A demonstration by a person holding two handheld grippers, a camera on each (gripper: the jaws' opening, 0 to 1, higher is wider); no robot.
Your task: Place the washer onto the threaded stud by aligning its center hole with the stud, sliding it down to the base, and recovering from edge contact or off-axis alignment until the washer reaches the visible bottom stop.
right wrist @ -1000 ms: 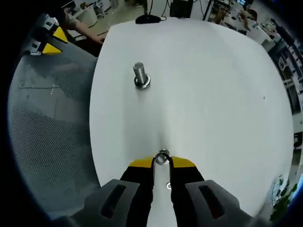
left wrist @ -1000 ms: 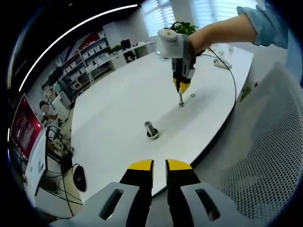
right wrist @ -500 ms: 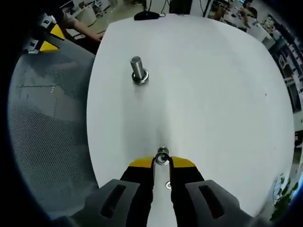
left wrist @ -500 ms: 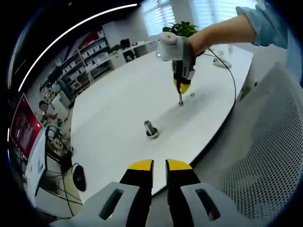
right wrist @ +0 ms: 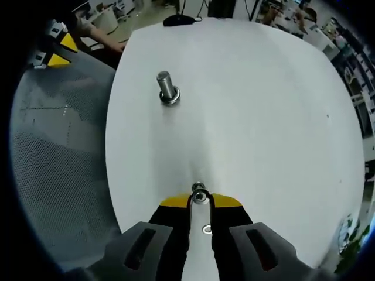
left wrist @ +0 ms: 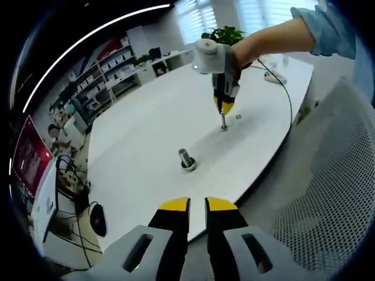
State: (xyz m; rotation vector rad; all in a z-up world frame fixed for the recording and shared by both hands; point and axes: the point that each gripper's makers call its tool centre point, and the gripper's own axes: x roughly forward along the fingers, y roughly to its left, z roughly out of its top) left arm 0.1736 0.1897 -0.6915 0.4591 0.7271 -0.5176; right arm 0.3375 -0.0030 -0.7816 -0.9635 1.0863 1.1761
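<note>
1. A white table [left wrist: 146,117] carries the work; a mesh chair [left wrist: 328,193] stands at its near right edge.
2. The left gripper [left wrist: 197,205] is kept back off the near table edge, its tongs drawn narrow with nothing between them.
3. The right gripper [right wrist: 200,201] is pointed down at the far part of the table, with the washer [right wrist: 199,193] pinched at its yellow tips.
4. A large threaded stud [right wrist: 167,88] on a base flange stands apart, nearer the left gripper.
5. In the left gripper view a thin upright stud [left wrist: 224,123] is seen directly under the right gripper's tips; whether the washer is threaded on it cannot be told.
6. A spare washer [right wrist: 207,229] lies just beside it.
7. The washer should be kept level and its hole centred before being lowered; on edge contact it should be lifted slightly and re-centred, not forced.
8. Compared with a second ago, the right gripper has been shifted slightly, with the grip unchanged.
</note>
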